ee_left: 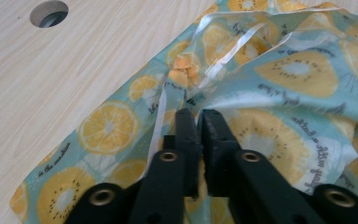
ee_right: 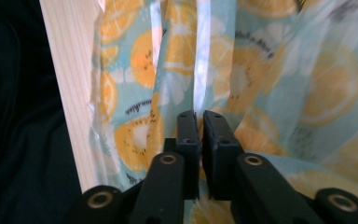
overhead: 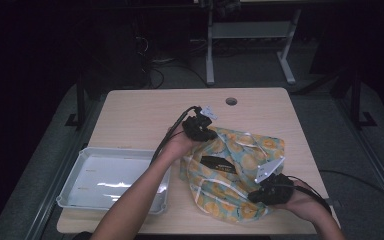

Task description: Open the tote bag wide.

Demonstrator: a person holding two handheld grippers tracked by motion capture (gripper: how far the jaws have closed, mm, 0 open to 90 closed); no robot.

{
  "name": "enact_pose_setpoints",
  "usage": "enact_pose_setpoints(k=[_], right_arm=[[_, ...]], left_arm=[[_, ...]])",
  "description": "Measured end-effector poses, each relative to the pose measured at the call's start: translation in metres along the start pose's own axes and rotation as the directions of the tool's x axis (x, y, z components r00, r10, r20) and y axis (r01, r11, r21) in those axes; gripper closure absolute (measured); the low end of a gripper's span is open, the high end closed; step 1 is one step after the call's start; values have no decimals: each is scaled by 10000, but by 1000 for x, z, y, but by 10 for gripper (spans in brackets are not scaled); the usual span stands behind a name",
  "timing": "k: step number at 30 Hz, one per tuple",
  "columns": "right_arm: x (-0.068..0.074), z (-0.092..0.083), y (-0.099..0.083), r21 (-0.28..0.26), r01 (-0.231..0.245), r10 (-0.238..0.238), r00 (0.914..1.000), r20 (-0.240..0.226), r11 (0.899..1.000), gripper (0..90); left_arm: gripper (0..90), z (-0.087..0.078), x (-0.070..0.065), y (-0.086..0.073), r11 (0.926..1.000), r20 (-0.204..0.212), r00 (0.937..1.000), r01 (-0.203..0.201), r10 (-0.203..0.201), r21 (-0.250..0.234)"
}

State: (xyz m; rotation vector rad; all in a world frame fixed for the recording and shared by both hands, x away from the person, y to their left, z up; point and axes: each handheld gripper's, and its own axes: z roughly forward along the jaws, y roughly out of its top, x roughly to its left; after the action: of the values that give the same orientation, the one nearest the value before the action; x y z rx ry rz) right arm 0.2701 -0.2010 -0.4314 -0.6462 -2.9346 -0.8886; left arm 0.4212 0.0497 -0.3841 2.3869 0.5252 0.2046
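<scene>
High view: found the fruit-print bag (overhead: pixel 230 197) crumpled on the right half of the table (overhead: pixel 145 115), just beside the white tray (overhead: pixel 87 150), with a dark item (overhead: pixel 219 162) lying in its slack mouth. Placed the left gripper (overhead: pixel 210 134) at the bag's far edge and the right gripper (overhead: pixel 253 196) at its near edge, on opposite sides of the opening.

Left gripper view: caught the jaws of the left gripper (ee_left: pixel 199 114) a mere slit apart, tips over a crease of film (ee_left: pixel 284 70), not visibly clamping it. Right gripper view: same narrow slit on the right gripper (ee_right: pixel 198 114), with a fold of the bag (ee_right: pixel 270 93) running up between the tips, loose as far as could be told.

Judged the step as spreading the mouth. Best done by pinching one single layer on each side, squarely and deep on the pads, then drawing apart slowly and low. Risked otherwise slipping off the slick film, or nipping both walls together and sealing the opening.
</scene>
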Motion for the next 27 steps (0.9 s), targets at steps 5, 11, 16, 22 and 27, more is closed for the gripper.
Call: enact_pose_setpoints(k=[5,11,16,22,27], right_arm=[[2,-10,3,-382,-465,477,9984,316,9982,742],[1,-25,9,-1067,-808,914,9909,990,9910,661],[0,-35,12,-1568,-1104,1385,9735,1818,9814,529],[-4,-28,25,-1615,-1286,1657,9558,2430,9785,491],[-7,-22,35,-1611,-1419,1818,9458,2691,9767,476]], left_arm=[[656,-19,-6,-3,9996,136,9997,-210,212,-163],[553,-42,-11,-12,9993,202,9993,-306,310,-198],[509,-48,-21,-25,9988,207,9986,-485,487,-76],[485,-44,-27,-36,9976,68,9982,-606,604,325],[482,-39,-27,-44,9967,-21,9983,-579,581,562]])
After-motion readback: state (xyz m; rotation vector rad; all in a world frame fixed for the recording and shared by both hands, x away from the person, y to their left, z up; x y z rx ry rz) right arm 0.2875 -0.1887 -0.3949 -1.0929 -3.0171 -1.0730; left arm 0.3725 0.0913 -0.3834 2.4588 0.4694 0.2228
